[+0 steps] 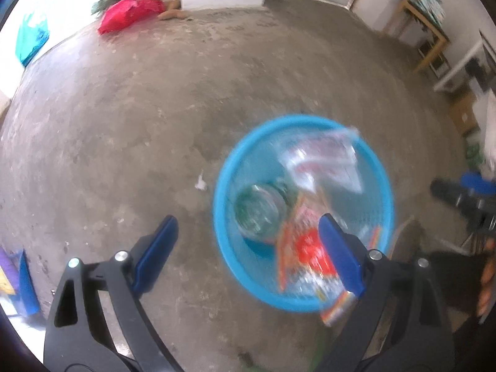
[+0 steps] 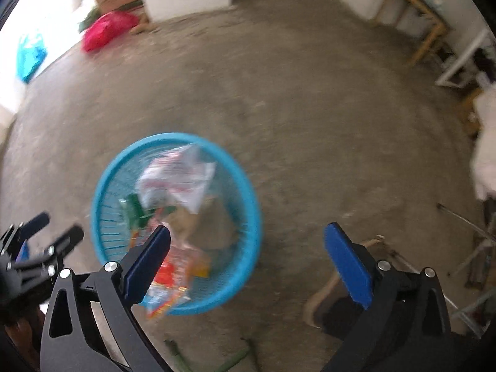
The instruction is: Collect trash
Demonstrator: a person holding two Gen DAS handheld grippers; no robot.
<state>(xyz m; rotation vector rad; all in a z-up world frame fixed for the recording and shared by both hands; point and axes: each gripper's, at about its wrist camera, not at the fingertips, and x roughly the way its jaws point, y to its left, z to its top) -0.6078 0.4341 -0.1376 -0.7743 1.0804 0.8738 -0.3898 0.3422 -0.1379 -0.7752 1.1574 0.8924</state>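
Two wrist fisheyes, high, angled floorward, sharing the blue basket (image 1: 303, 130) (image 2: 102, 179).

No legible text, only blurred print on wrappers (image 1: 307, 248).

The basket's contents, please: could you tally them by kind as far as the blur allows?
In the blue basket:
Clear bags: 1
Green items: 1
Red wrappers: 1
Total: 3, though blur may hide more.

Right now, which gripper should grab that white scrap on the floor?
Left. The white scrap lies just ahead of the open left gripper, left of the blue basket. The right wrist view doesn't show it.
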